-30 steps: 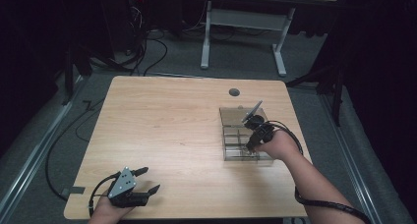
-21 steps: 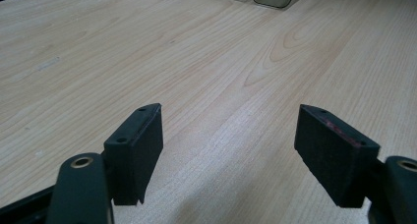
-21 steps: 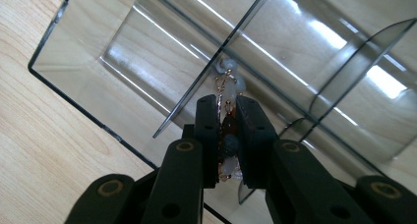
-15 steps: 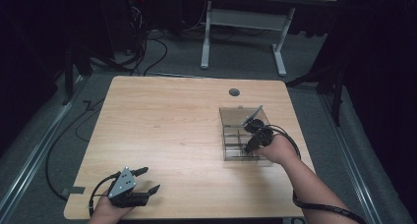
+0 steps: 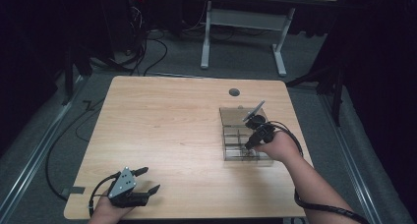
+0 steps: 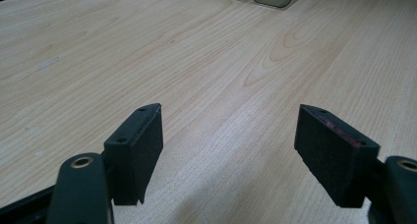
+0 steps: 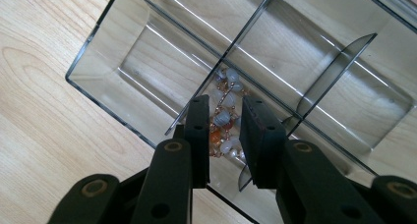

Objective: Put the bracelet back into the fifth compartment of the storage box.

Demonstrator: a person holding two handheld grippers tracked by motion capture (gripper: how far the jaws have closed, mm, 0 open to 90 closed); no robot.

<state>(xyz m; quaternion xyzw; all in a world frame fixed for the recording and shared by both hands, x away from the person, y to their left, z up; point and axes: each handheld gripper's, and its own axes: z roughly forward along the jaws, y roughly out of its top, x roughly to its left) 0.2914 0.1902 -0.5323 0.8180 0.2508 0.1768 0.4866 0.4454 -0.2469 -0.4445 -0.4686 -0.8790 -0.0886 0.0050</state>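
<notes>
Hovering over a clear plastic organiser box (image 7: pixel 123 62), the right gripper (image 7: pixel 223 123) is pointing down into the compartment directly beneath it, its jaws narrowed to a slim gap. Between and just beyond the jaw tips a beaded string (image 7: pixel 223 118) is lying, pale grey-white beads with an orange one on a fine golden wire or chain. Whether the pads are already pinching it cannot be told; the beads are showing in the gap but no firm contact is visible. In the high view the right gripper (image 5: pixel 255 130) is sitting over the near part of the box (image 5: pixel 231 117), with the person's right hand (image 5: pixel 276 146) behind it.

By judgement, the string is light, limp and likely to drape and swing when lifted; the beads are smooth and may slip, and the thin wire is looking delicate. A hold across a cluster of beads, not on the bare wire, is looking safest, with care for the thin dividers (image 7: pixel 334 69) just beside the jaws.

The left gripper (image 5: pixel 140 181) is resting near the table (image 5: pixel 162 121) edge, well apart from the box, its jaws spread wide and holding nothing, as its pads (image 6: pixel 142 145) are showing in the left gripper view
</notes>
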